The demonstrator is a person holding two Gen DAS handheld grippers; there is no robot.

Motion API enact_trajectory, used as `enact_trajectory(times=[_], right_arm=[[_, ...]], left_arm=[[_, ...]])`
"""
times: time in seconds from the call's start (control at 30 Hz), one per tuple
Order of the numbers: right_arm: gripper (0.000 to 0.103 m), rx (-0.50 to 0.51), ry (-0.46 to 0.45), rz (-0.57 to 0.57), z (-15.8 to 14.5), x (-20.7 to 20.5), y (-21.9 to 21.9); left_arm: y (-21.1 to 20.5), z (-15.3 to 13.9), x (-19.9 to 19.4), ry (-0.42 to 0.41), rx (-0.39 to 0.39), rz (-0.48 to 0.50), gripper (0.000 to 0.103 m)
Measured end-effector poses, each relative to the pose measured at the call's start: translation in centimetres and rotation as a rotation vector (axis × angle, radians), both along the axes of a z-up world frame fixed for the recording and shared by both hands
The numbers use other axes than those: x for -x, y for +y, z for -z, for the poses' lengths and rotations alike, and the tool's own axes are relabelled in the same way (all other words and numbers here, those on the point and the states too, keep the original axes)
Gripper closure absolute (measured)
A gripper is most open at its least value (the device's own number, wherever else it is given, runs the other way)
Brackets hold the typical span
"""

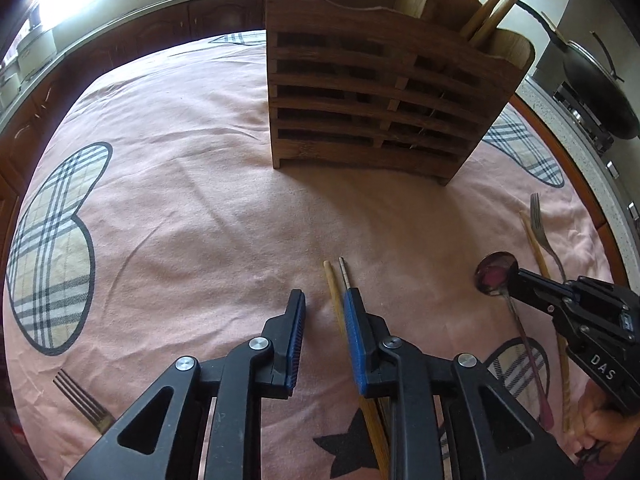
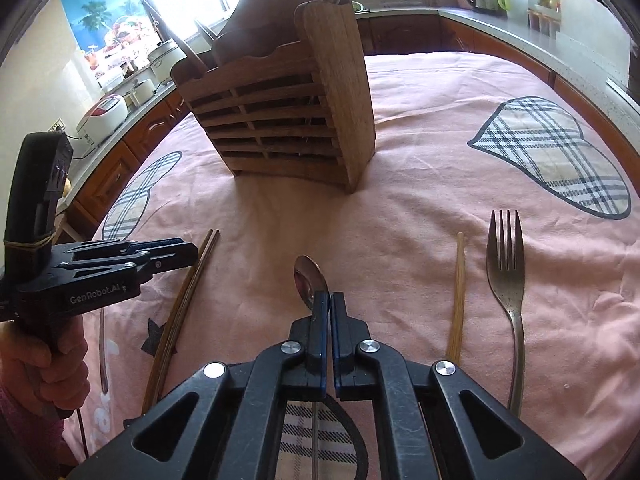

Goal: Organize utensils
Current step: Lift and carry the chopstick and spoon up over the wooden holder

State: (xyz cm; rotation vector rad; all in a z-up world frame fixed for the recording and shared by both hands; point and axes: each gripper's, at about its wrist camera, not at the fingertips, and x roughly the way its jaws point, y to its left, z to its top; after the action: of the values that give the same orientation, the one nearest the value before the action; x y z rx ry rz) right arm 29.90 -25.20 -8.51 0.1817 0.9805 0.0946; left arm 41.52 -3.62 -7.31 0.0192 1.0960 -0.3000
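Pink cotton tablecloth (image 1: 192,216) with plaid heart patches covers the table; we note a dark metal fork (image 1: 82,402) lying at its far left edge in the left wrist view. Next, our left gripper (image 1: 324,300) stands narrowly parted, its pads pressing on nothing, with a pale wooden chopstick (image 1: 334,292) and a metal-tipped chopstick (image 1: 345,276) lying on the cloth just inside its right finger. Behind, a slatted brown wooden utensil holder (image 1: 372,100) stands upright with wooden chopsticks (image 1: 500,4) leaning out of its right compartment. Moving right, our right gripper (image 2: 330,298) is clamped on the neck of a shiny metal spoon (image 2: 309,280), bowl pointing toward the holder; whether the spoon is off the cloth we cannot tell. Beyond it lie a single light wooden chopstick (image 2: 457,292) and, just beside, a tarnished metal fork (image 2: 505,272), both flat on the cloth.
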Motion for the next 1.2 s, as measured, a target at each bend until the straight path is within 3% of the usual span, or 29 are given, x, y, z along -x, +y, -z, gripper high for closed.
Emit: enact_trajectory(times=[0.2, 0.27, 0.43, 0.57, 0.7, 0.73, 0.77, 0.83, 1.2], right_arm=[[0.101, 0.001, 0.009, -0.015, 0.1, -0.3, 0.0], [0.096, -0.002, 0.021, -0.022, 0.3, -0.7, -0.1], [0.093, 0.001, 0.044, -0.057, 0.7, -1.9, 0.1], [0.086, -0.012, 0.055, -0.086, 0.8, -2.8, 0.2], [0.085, -0.024, 0.052, -0.098, 0.8, -3.1, 0.1], [0.087, -0.028, 0.055, -0.096, 0.9, -3.1, 0.0], [0.096, -0.027, 0.055, -0.095, 0.8, -3.1, 0.0], [0.099, -0.051, 0.036, -0.090, 0.4, -2.6, -0.3], [0.101, -0.090, -0.104, -0.030, -4.5, 1.4, -1.3]], left_arm=[[-0.3, 0.2, -0.2, 0.006, -0.013, 0.029, 0.082], [-0.5, 0.2, -0.7, 0.018, -0.017, 0.028, 0.082], [-2.3, 0.2, -1.5, -0.003, -0.096, 0.061, 0.082], [-2.6, 0.3, -1.2, -0.021, -0.108, 0.084, 0.092], [-1.1, 0.1, -0.5, -0.012, -0.047, 0.065, 0.098], [-0.8, 0.1, -0.3, -0.010, -0.032, 0.054, 0.099], [-0.5, 0.0, 0.1, -0.011, -0.017, 0.044, 0.100], [0.1, -0.5, 1.1, -0.029, 0.006, 0.025, 0.100], [4.5, -7.6, 7.2, -0.186, 0.173, -0.082, 0.100]])
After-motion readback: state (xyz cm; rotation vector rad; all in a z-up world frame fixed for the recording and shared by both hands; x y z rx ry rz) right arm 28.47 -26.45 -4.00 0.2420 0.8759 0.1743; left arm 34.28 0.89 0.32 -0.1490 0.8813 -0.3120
